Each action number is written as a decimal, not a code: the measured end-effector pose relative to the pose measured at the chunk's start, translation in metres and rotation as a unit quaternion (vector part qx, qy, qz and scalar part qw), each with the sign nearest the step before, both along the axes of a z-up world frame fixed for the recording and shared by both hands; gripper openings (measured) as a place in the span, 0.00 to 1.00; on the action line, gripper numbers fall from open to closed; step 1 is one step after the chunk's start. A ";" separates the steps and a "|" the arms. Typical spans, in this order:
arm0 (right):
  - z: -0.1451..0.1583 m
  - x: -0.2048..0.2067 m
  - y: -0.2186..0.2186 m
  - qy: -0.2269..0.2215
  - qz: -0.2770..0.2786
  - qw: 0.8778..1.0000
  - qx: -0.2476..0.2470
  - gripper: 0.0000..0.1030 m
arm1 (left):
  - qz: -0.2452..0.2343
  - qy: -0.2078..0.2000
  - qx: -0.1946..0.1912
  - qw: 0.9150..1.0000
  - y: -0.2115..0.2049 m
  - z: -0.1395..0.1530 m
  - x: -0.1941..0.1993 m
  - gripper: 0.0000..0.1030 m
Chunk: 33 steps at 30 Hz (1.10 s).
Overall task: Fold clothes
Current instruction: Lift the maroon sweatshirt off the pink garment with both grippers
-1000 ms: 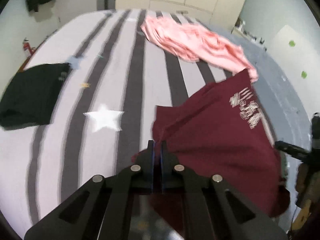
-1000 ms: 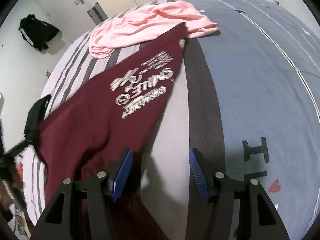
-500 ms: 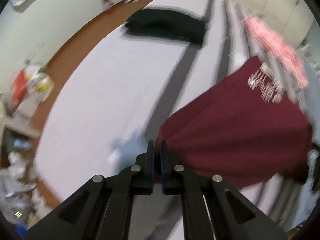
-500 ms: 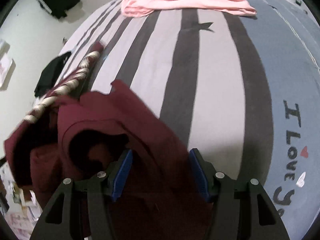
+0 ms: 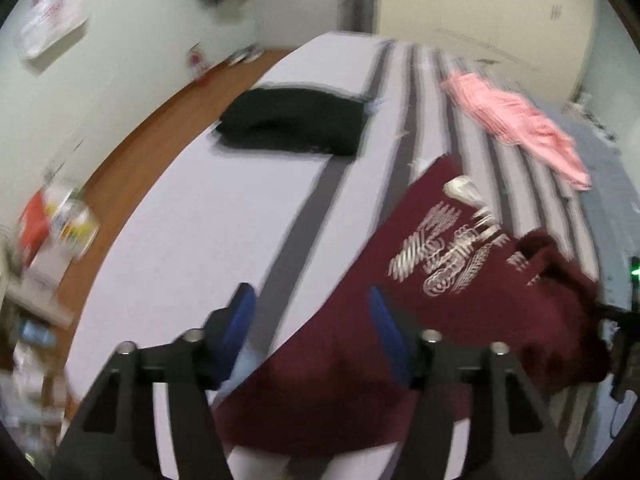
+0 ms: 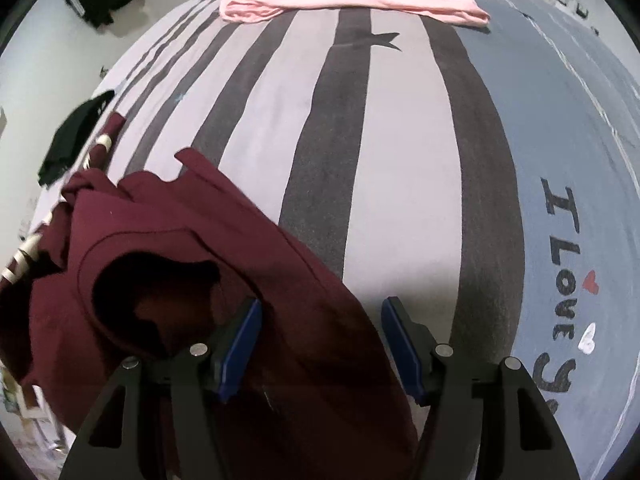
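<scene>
1. Maroon shirt (image 5: pixel 420 320) lies on striped bed (image 5: pixel 200 220), print up, collar end bunched by right gripper (image 6: pixel 320 340).
2. Left gripper (image 5: pixel 312 328) jaws just opened, spread, cloth below, not pinched. Right also spread, nothing clamped.
3. Flatten bunched collar before next fold; re-pinch corners, not mid-cloth.
4. Hem/sleeves cut off; left view blurred.

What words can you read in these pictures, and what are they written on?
"I LOVE": black letters on the blue part of the bed cover, with a red heart and a white heart beside it.
More black letters below "LOVE": cut off at the picture's edge, cannot be read.
White print on the maroon shirt: too blurred to read.
White sheet on the wall: too blurred to read.
</scene>
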State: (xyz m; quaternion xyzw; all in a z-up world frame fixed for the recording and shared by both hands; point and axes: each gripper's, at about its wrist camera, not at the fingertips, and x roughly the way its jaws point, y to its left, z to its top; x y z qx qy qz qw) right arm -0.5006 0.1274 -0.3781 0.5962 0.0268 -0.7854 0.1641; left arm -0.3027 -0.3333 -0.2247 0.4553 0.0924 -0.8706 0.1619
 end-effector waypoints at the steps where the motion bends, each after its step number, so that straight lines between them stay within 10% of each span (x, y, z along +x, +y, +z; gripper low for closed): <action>1: -0.001 0.000 -0.003 0.000 0.001 1.000 0.004 0.59 | -0.031 0.008 0.012 0.999 0.006 -0.003 -0.019 0.76; 5: -0.001 -0.004 -0.006 0.006 -0.012 1.000 0.008 0.49 | -0.089 -0.019 0.043 0.995 0.019 -0.050 -0.091 0.77; 7: 0.001 -0.007 -0.003 0.009 -0.023 1.000 0.003 0.15 | -0.100 -0.045 0.060 0.992 0.026 -0.075 -0.122 0.77; 13: 0.009 -0.015 0.001 0.015 -0.042 0.999 -0.022 0.04 | -0.157 -0.130 0.036 0.978 0.056 -0.146 -0.180 0.71; 18: 0.034 -0.029 0.003 0.056 -0.070 0.996 -0.029 0.04 | -0.162 -0.096 0.026 0.982 0.046 -0.128 -0.180 0.03; 28: 0.092 -0.099 0.004 0.136 -0.085 0.987 -0.032 0.03 | -0.012 -0.016 0.000 1.000 -0.065 -0.045 -0.128 0.02; 33: 0.108 -0.142 0.021 0.155 -0.115 0.981 -0.022 0.03 | 0.072 -0.051 -0.020 0.996 -0.115 -0.038 -0.075 0.02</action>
